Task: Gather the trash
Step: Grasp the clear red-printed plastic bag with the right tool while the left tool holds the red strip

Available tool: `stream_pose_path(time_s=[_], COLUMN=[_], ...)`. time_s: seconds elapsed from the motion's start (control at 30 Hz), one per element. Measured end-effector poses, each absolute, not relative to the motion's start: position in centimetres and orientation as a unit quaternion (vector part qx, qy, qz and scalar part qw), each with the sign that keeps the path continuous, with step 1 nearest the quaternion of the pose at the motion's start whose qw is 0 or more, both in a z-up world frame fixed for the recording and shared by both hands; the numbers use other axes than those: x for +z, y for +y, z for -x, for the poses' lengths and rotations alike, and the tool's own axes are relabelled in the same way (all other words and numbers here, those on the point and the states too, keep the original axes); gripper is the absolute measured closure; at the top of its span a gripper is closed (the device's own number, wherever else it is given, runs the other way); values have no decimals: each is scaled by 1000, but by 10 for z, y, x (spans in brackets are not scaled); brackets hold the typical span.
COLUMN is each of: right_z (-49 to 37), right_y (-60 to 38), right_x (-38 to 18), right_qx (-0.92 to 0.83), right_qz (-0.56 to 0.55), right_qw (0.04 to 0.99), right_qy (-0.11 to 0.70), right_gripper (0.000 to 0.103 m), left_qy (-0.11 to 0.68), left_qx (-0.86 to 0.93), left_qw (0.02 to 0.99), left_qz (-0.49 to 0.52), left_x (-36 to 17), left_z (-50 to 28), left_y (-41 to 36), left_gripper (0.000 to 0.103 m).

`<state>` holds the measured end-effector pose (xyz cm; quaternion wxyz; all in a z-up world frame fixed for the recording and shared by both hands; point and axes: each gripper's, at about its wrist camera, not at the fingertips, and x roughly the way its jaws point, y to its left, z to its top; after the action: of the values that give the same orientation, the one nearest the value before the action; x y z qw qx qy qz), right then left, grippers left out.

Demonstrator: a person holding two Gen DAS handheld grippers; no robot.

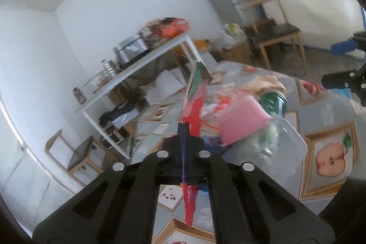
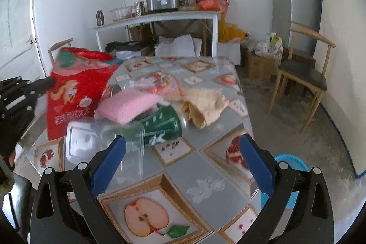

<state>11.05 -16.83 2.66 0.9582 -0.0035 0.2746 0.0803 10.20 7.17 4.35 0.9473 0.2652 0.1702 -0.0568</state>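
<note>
Right wrist view shows the desk (image 2: 205,166), under a fruit-print cloth, with the trash heaped at its far left. Largest is the red bag (image 2: 75,93), lifted at the left edge and pinched flat in the left gripper (image 1: 183,129). Near it lie a clear tray (image 2: 103,148), a pink sponge (image 2: 128,106), a green cup (image 2: 164,127) on its side and crumpled tan paper (image 2: 205,106) to the right. The right gripper (image 2: 183,166) hangs wide and empty above the near desk. Collection seems just begun; next the bag likely needs opening or carrying off. White writing on the bag is too blurred to read.
</note>
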Motion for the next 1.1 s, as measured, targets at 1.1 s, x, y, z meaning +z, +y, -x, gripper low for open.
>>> stream_pose_path(time_s=[1.1], right_z=[-418], right_y=[52], right_x=[-42], right_qx=[312], right_qz=[378], right_qw=[747], right_qy=[450], right_gripper=[26], left_qy=[229], left_qx=[-45], left_qw=[955], left_qz=[182], left_x=[40], left_z=[-128], left_y=[237], left_gripper=[103])
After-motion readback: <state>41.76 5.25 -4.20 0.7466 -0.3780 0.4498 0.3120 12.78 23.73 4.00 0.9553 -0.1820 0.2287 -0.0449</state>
